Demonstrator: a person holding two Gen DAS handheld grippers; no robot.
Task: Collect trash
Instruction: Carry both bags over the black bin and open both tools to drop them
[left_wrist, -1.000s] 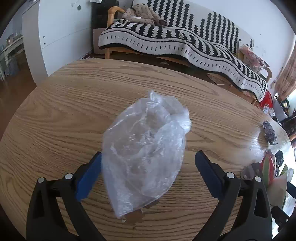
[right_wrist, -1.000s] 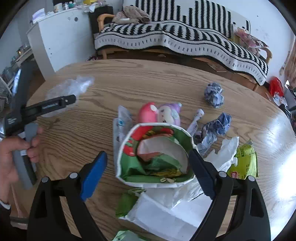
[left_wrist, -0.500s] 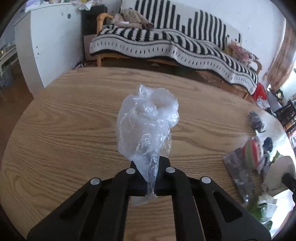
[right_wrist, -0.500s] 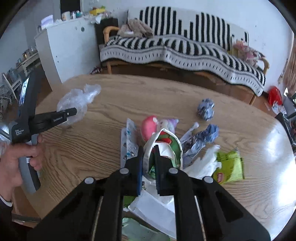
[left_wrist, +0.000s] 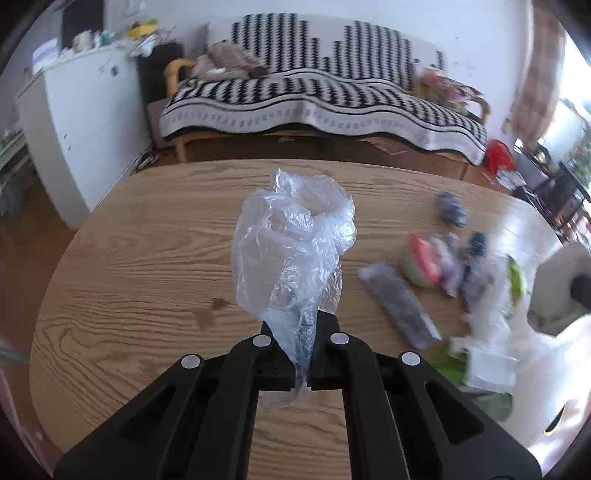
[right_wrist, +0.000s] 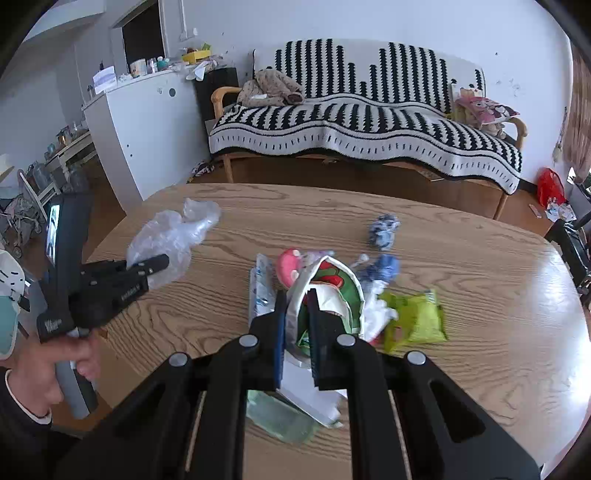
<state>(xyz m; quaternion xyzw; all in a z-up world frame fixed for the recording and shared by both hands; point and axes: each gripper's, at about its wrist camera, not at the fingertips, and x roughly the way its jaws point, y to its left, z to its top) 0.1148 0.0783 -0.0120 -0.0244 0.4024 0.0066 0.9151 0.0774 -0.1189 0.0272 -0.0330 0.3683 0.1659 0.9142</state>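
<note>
**Two bags held, one to go into the other**

The left hand-held gripper (left_wrist: 303, 354) is squeezed tight on the thin end of a clear plastic bag (left_wrist: 291, 251). The bag sticks up and away from the fingers, off the counter (left_wrist: 147, 258).

The right hand-held gripper (right_wrist: 297, 332) is pinched on the near edge of a green and red snack bag (right_wrist: 328, 291). Its open mouth faces up. It stands in a pile of other trash, with a lime green wrapper (right_wrist: 417, 317) just beside it.

The clear bag is well to the left of the snack bag. So the left hand is the one that likely has to carry it right, toward that open mouth.
</note>
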